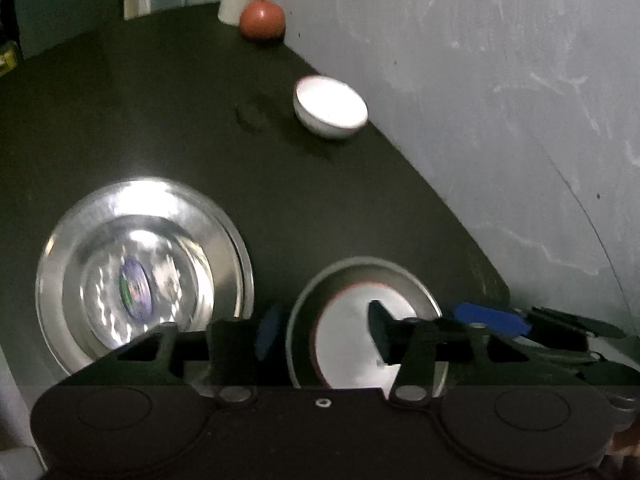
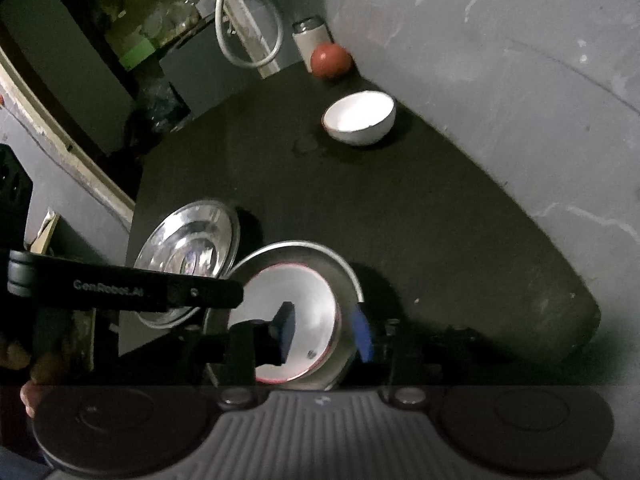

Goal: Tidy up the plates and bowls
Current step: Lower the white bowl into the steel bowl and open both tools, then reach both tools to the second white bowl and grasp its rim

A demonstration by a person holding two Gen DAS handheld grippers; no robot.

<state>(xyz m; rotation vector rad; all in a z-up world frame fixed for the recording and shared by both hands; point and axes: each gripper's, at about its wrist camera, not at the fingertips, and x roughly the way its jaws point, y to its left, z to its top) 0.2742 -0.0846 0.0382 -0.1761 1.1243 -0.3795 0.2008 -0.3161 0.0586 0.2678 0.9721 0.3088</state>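
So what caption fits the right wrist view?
Open jaws straddle a red-rimmed white bowl in a steel plate on a dark table.

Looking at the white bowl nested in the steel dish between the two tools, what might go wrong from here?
1. Both tools, left and right, straddle the rim of the white bowl in the steel dish; pulling away carelessly may snag and tip it.
2. The steel plate appears to sit at the table's edge; a nudge might send it off.
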